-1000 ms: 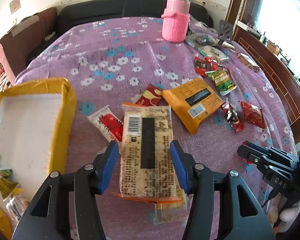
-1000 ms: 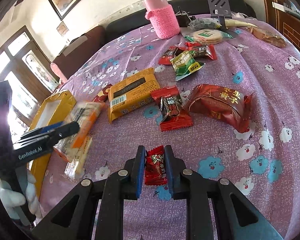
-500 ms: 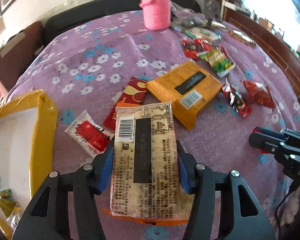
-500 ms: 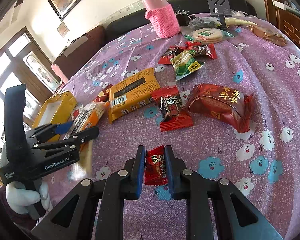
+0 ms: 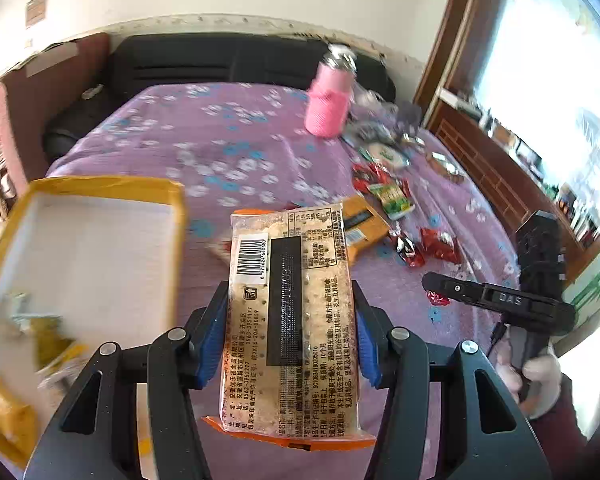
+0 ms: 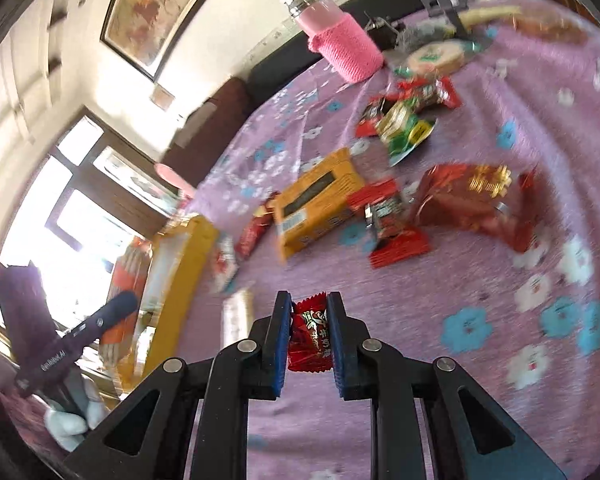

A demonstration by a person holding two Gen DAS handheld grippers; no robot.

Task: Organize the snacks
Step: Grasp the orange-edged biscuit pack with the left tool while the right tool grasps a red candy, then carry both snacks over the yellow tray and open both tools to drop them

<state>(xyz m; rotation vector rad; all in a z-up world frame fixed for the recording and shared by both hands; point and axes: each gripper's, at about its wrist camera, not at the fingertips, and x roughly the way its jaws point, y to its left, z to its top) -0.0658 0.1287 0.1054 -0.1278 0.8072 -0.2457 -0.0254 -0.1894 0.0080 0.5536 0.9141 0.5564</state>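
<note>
Orange cracker pack (image 5: 290, 312) clamped in left claw (image 5: 290, 332) | red candy (image 6: 310, 334) clamped in right claw (image 6: 309, 338)

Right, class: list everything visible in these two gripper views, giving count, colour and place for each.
Cracker pack: one, beige and orange, in left gripper.
Small candy: one, red, in right gripper.
Box: one, yellow rim, white inside, table's left.
Biscuit pack: one, orange, mid-table.
Large packet: one, dark red, right of it.
Flask: one, pink sleeve, far side.
Tablecloth: one, purple, flowered.
Left gripper: black, blue pads.
Right gripper: same.
</note>
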